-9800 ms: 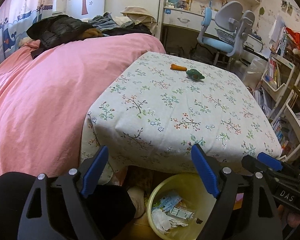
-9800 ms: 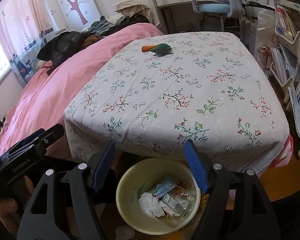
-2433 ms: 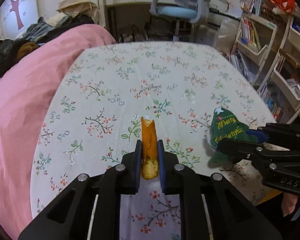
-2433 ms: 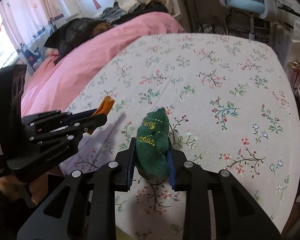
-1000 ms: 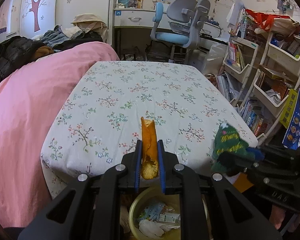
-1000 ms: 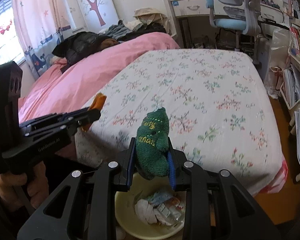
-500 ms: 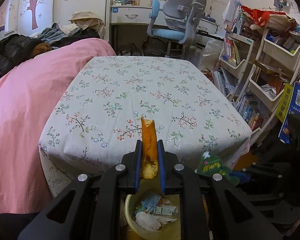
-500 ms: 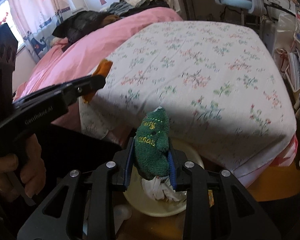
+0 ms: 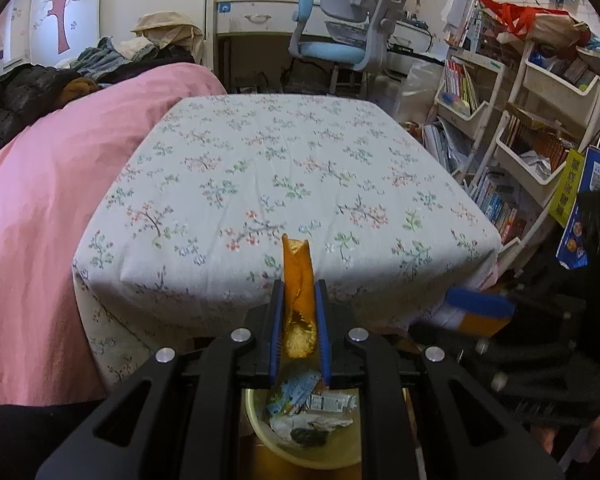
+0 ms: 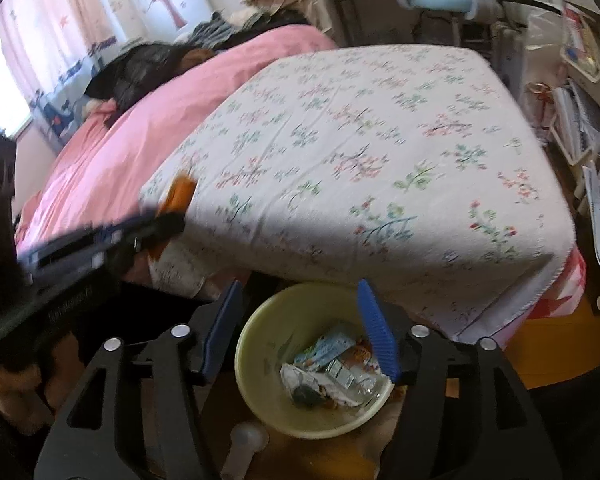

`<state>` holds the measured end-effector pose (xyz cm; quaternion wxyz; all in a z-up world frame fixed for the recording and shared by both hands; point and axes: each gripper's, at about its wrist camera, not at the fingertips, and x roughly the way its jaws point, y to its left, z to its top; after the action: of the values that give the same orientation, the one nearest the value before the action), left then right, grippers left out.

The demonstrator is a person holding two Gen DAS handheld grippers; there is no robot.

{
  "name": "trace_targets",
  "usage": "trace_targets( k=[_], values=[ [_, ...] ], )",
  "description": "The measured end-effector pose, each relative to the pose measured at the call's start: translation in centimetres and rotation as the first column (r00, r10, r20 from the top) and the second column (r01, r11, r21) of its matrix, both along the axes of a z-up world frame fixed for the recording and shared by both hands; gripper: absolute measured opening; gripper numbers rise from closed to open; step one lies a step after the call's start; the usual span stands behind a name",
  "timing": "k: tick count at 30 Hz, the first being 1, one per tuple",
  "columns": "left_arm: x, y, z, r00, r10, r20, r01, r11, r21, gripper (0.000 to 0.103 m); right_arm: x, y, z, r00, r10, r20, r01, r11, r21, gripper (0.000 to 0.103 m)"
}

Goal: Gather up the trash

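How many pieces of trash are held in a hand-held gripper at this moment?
1. The orange wrapper is clamped in the left hand-held gripper above the yellow bin. The right hand-held gripper, whose jaws have just been opening, holds nothing over that bin.

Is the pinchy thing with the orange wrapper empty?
No, the left gripper is shut on the orange wrapper, which sticks up between its blue pads above the yellow bin.
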<state>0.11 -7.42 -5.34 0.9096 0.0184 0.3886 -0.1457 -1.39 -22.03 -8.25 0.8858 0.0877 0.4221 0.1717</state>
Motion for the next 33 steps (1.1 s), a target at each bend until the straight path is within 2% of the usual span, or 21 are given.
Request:
trace_targets(
  k=[4,7,9,10,11,16,20,25,29,33],
  values=[
    [-0.5,-0.6,-1.0,0.998,-0.035,-0.060,0.035,0.999,0.013,0.016,0.0,-1.5,0.8,0.996,-0.087,0.034,0.086,0.996,0.026,0.067],
    [-1.1,-1.2,-1.5,0.996,-0.049,-0.080,0.053,0.997,0.050,0.017,-0.3,-2.5,1.6,0.986,-0.148,0.077,0.146,0.989,0.032,0.074],
    [-1.3,-1.3,-1.4,0.997,-0.043,-0.071,0.047,0.997,0.061,0.028,-0.6,-2.9,2.3,0.976,-0.181,0.117,0.179,0.983,0.026,0.079],
    [-1.4,-1.1,-1.1,0.998,-0.027,-0.057,0.031,0.997,0.066,0.045,-0.7,-3.0,2.5,0.974,-0.188,0.129,0.187,0.982,0.023,0.080],
    [-1.5,-0.9,-0.9,0.999,-0.007,-0.037,0.009,0.998,0.070,0.055,-0.8,-3.1,2.7,0.970,-0.196,0.147,0.196,0.981,0.016,0.083],
    [-1.7,-0.2,-0.2,0.998,0.057,0.022,-0.058,0.994,0.093,0.059,-1.1,-3.0,3.3,0.961,-0.204,0.186,0.210,0.978,-0.014,0.084],
    [-1.9,0.1,0.6,0.992,0.099,0.084,-0.107,0.989,0.100,0.074,-1.3,-2.6,3.6,0.955,-0.201,0.218,0.214,0.976,-0.039,0.085],
    [-2.3,1.1,1.9,0.967,0.175,0.184,-0.193,0.977,0.089,0.084,-1.9,-1.5,4.0,0.942,-0.182,0.280,0.218,0.971,-0.101,0.087],
    [-2.3,2.1,2.6,0.946,0.236,0.223,-0.254,0.965,0.057,0.091,-2.4,-0.6,4.3,0.924,-0.164,0.347,0.230,0.960,-0.159,0.089],
    [-2.5,2.8,3.0,0.928,0.279,0.246,-0.295,0.955,0.033,0.094,-2.5,-0.4,4.3,0.913,-0.167,0.373,0.247,0.952,-0.179,0.089]
  ],
)
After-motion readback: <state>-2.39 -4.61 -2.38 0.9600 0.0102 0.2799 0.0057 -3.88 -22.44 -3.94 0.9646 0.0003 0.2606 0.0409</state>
